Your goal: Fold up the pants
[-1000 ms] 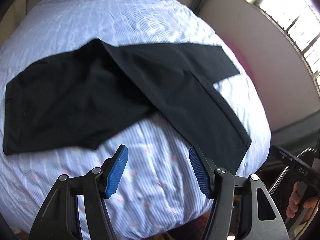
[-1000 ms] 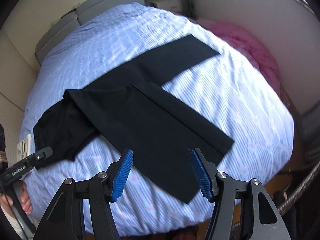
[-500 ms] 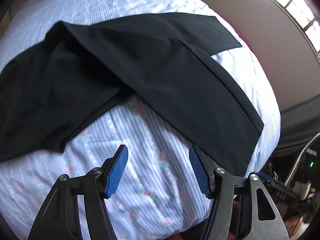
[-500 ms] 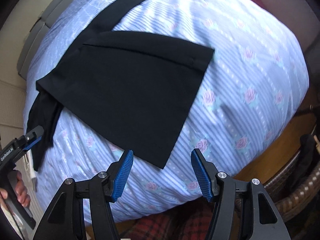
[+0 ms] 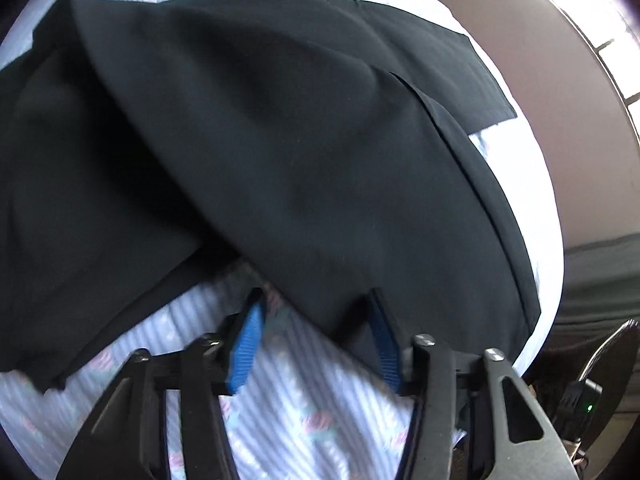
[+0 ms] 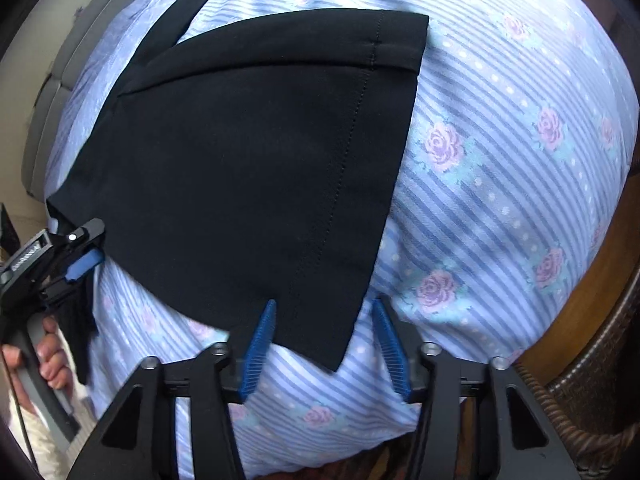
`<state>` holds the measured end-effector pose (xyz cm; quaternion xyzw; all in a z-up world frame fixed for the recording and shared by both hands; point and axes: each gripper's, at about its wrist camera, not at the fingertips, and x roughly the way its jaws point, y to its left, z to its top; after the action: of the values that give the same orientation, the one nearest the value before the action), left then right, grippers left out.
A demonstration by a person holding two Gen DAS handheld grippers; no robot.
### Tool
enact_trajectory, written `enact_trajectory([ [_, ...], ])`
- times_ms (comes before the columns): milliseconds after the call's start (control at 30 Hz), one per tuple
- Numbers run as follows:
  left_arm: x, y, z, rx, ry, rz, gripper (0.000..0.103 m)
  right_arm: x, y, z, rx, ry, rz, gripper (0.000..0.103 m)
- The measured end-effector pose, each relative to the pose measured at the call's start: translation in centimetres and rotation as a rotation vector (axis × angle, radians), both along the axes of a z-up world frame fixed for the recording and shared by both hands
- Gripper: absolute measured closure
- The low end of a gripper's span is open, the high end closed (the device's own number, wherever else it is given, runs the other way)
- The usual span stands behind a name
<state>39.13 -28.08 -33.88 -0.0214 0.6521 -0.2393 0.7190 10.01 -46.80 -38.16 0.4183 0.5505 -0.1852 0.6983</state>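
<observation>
- Broadly, a bed (image 6: 520,128) with a blue striped, rose-print cover fills both views; a grey headboard (image 6: 52,92) stands at its far end, a window (image 5: 616,40) lights the right wall, and a wicker chair (image 6: 592,408) sits near the bed's right corner.
- Black pants (image 5: 280,140) lie spread on the cover, one leg crossing the other, the hem end nearest.
- Left tongs (image 5: 316,340) are closing, the leg's near edge between the pads, not yet pinched.
- Right tongs (image 6: 324,340) are closing around the hem corner (image 6: 320,344), also not clenched.
- To do the step well, I judge both should bite only pants cloth, not the cover, and lift together so the leg stays flat.
</observation>
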Motion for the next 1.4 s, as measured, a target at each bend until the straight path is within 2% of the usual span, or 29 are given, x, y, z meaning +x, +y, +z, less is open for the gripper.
enact_trajectory([
  [33,0.3,-0.2,-0.1,-0.014,0.011,-0.005,0.073,0.2,-0.1,0.0,0.017,0.000,-0.011,0.067],
  [100,0.6,-0.7,0.0,-0.016,0.028,-0.020,0.088,0.5,-0.3,0.2,0.025,0.014,-0.033,0.087],
  [167,0.7,-1.3,0.9,-0.023,0.021,-0.058,0.096,0.6,-0.5,0.9,0.030,0.010,-0.044,0.093],
  [267,0.7,-2.6,3.9,-0.027,-0.037,-0.145,0.096,0.2,-1.2,3.8,0.025,-0.047,-0.091,0.093],
  [400,1.7,-4.1,9.6,-0.124,-0.120,-0.193,0.096,0.6,-3.4,11.3,-0.037,-0.198,-0.155,0.093],
  [500,4.1,-5.5,12.7,-0.184,-0.172,-0.195,0.096,3.0,-6.3,16.2,-0.101,-0.309,-0.190,0.093],
  [633,7.9,-8.3,14.7,-0.180,-0.231,-0.220,0.096,7.9,-10.9,20.4,-0.168,-0.429,-0.208,0.093],
  [733,10.6,-10.6,14.8,-0.147,-0.227,-0.265,0.096,12.1,-14.6,22.2,-0.189,-0.494,-0.207,0.093],
  [867,13.7,-13.4,14.2,-0.062,-0.246,-0.316,0.096,17.8,-17.9,22.5,-0.187,-0.509,-0.194,0.093],
  [967,16.3,-15.3,13.1,-0.025,-0.229,-0.307,0.096,21.8,-20.6,21.5,-0.182,-0.495,-0.168,0.093],
  [1167,22.1,-18.1,8.4,0.054,-0.152,-0.263,0.095,29.1,-24.6,17.7,-0.138,-0.444,-0.112,0.093],
  [1400,24.9,-20.6,3.6,0.158,-0.084,-0.256,0.095,35.6,-27.5,13.5,-0.140,-0.380,-0.036,0.093],
])
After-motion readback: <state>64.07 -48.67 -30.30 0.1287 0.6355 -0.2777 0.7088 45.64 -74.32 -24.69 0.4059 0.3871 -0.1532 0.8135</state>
